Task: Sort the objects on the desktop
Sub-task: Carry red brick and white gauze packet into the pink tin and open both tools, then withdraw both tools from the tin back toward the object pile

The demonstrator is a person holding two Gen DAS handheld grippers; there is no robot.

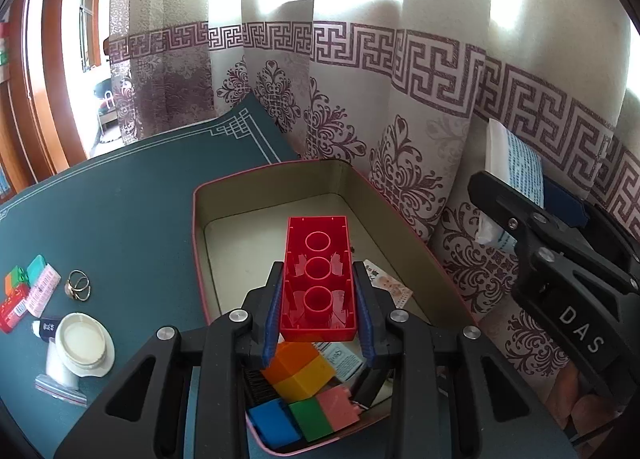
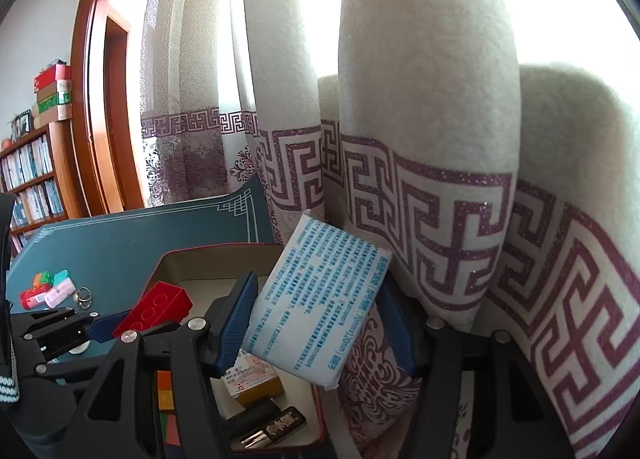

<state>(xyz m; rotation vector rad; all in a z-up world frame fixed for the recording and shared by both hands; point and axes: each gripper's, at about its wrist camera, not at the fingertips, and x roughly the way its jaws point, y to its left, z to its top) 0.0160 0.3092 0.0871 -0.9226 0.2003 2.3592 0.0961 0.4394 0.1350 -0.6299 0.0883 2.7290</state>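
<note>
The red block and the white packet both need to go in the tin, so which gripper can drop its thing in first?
Probably the left gripper: its red block hangs right over the tin. The right gripper holds the white packet by the tin's edge, against the curtain.

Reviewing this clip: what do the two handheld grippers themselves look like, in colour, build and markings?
Both are the same build: matte black plastic linkage frames with triangular cut-outs and round silver pivot bolts. The left gripper and right gripper each carry two long fingers faced with ribbed dark-blue pads. White letters "DAS" run along the right gripper's body in the left wrist view. No cables or sleeves are clearly visible.
</note>
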